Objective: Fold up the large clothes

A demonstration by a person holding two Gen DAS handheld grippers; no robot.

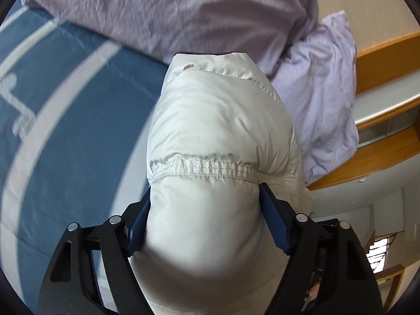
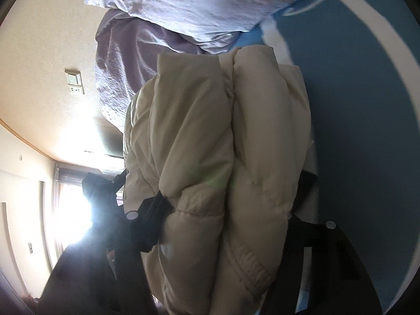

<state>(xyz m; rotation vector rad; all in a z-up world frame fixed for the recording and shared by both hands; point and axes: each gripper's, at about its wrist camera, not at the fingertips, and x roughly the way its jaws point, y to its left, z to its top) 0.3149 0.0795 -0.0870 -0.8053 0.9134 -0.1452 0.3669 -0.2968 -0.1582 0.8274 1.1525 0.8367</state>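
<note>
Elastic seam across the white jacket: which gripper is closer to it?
Left. The left gripper squeezes the jacket, its jaws tipped at both ends of the elastic seam. The right gripper clamps another bulky fold; this seam can't be picked out there.

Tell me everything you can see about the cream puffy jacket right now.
The cream quilted puffer jacket looks like smooth, padded nylon, with stitched seams and an elastic gathered band. It is bunched into a thick bundle over the blue bedspread with white stripes, in front of lilac bedding. The left claw squeezes one puffy section between its blue pads; the right claw clamps another bunched part.
</note>
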